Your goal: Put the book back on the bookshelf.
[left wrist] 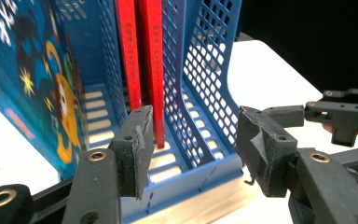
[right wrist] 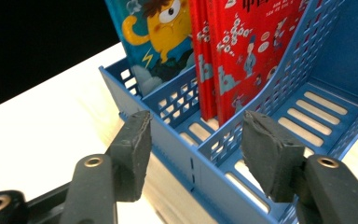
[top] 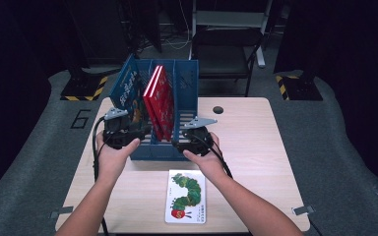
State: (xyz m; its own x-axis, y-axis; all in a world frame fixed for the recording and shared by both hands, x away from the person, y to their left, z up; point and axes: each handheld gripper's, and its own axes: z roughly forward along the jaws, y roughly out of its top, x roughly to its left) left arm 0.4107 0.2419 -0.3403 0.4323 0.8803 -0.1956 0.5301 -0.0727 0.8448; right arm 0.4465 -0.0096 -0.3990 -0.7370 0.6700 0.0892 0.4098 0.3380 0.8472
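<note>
Both grippers, left (top: 137, 132) and right (top: 181, 141), gape empty at blue file rack (top: 189, 88) front; red books (top: 161, 101) inside.

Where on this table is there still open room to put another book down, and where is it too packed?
Free: the tabletop right of the blue file rack, the strip left of the caterpillar book, and the rack's right compartment. Crowded: the rack's front edge, where the left gripper and right gripper sit, and the middle slot with the red books.

Dim lab or studio, hazard-striped stand bases (top: 83, 91), folding chair (top: 225, 53), loose floor cables (top: 177, 43)
</note>
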